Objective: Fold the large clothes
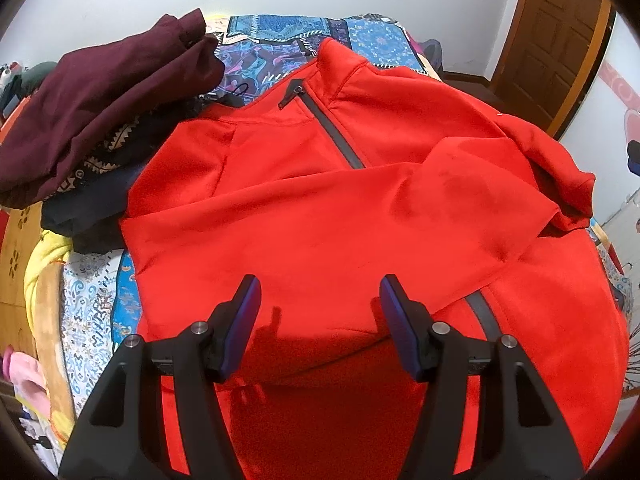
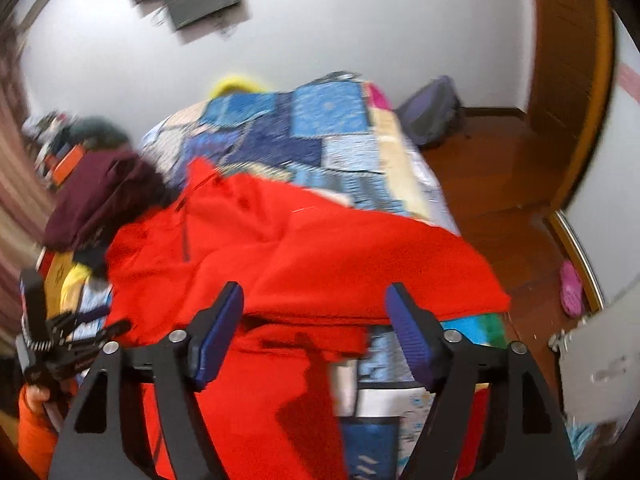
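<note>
The red jacket lies spread on the patchwork bedspread, one sleeve folded across its front. Left gripper hangs tilted down over the hem, jaws spread, nothing pinched. Right gripper angles down over the jacket's edge, jaws apart, empty.

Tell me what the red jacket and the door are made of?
The red jacket looks like soft fleece or softshell cloth: a matte, slightly fuzzy surface that creases loosely. Its zip looks like dark, smooth, rubbery tape, probably coated. The door looks like brown wood with a light sheen: raised panels show on it, though it could be a wood-look finish.
</note>
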